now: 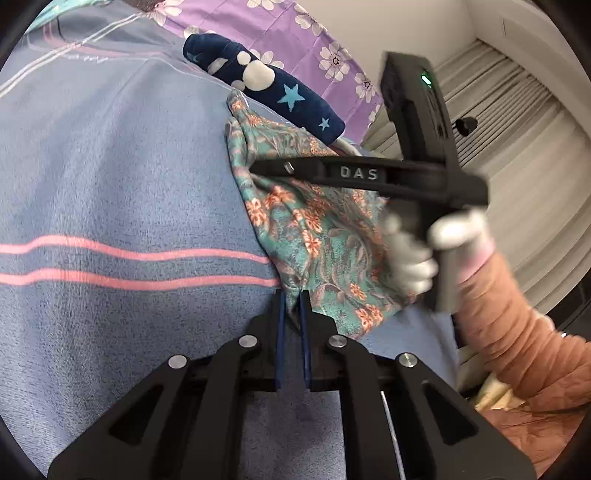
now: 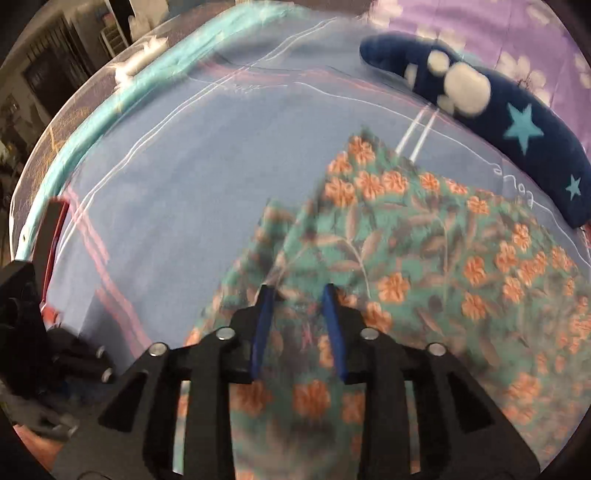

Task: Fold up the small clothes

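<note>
A teal garment with orange flowers [image 1: 314, 229] lies rumpled on a blue blanket with pink stripes [image 1: 110, 184]. My left gripper [image 1: 291, 295] is shut on the garment's near edge, with cloth pinched between the blue pads. In the left wrist view the right gripper [image 1: 258, 168] reaches over the garment's far part, held by a white-gloved hand. In the right wrist view the garment [image 2: 443, 258] fills the lower right, blurred. My right gripper [image 2: 299, 291] is open just above it, with the cloth showing between the fingers.
A dark blue plush pillow with stars [image 1: 266, 85] lies beyond the garment, on a purple flowered sheet [image 1: 295, 33]. It also shows in the right wrist view [image 2: 498, 122]. A teal blanket edge [image 2: 110, 110] runs along the left. Pale curtains [image 1: 517, 147] hang at the right.
</note>
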